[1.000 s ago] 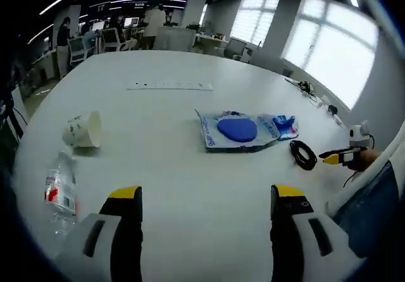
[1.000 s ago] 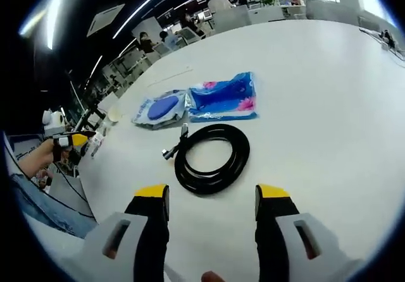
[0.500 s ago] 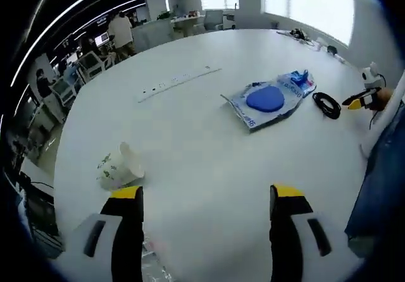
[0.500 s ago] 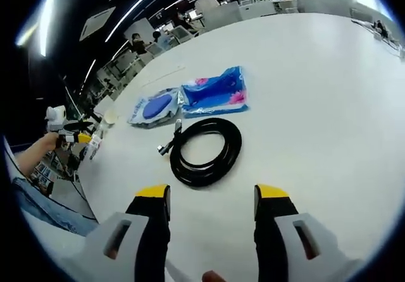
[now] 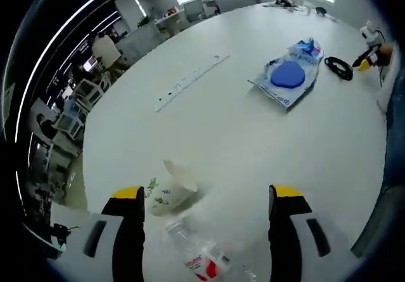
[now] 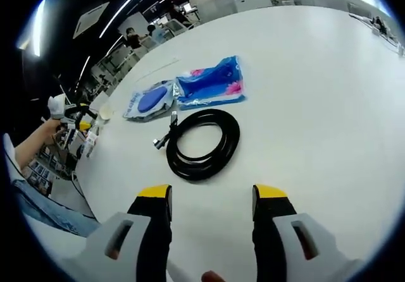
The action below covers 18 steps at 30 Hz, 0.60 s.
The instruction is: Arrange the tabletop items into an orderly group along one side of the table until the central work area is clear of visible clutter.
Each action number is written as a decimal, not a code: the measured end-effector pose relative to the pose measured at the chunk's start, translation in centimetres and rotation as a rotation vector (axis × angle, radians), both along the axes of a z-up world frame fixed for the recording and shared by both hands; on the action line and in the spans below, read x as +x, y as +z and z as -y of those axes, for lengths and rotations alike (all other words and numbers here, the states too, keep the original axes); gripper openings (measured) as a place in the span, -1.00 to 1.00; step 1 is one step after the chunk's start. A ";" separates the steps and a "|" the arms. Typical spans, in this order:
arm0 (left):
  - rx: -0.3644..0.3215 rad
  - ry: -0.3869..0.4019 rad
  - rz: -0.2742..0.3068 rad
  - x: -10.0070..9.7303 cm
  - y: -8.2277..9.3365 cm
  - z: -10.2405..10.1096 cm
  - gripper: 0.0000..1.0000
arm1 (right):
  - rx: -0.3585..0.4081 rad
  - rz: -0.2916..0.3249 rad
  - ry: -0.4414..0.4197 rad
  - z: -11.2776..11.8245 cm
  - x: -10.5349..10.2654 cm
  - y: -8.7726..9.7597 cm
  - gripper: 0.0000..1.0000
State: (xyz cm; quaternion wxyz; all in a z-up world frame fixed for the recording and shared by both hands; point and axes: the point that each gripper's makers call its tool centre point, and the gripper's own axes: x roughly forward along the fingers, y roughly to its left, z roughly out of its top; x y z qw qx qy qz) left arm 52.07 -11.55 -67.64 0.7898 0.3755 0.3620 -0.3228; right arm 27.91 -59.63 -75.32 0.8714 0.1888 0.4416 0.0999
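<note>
Left tool (image 5: 199, 200), jaws wide and empty, is swinging down over the paper cup (image 5: 169, 192) and bottle (image 5: 201, 260) near the desk (image 5: 240, 136) edge, likely its next pickup. Right tool (image 6: 212, 196), also wide, is hovering near the black cable (image 6: 202, 144).

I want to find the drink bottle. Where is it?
In the left gripper view, the plastic bottle lies on the white table between the open jaws, just below the tipped paper cup.
</note>
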 end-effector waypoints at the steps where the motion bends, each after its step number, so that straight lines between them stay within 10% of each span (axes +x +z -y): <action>1: 0.033 -0.031 0.007 0.6 -0.2 -0.3 0.64 | -0.001 -0.003 -0.002 0.0 0.0 0.0 0.00; 18: 0.116 -0.148 -0.108 4.8 -3.6 -2.3 0.37 | -0.005 -0.022 -0.053 0.5 -0.2 0.3 -0.03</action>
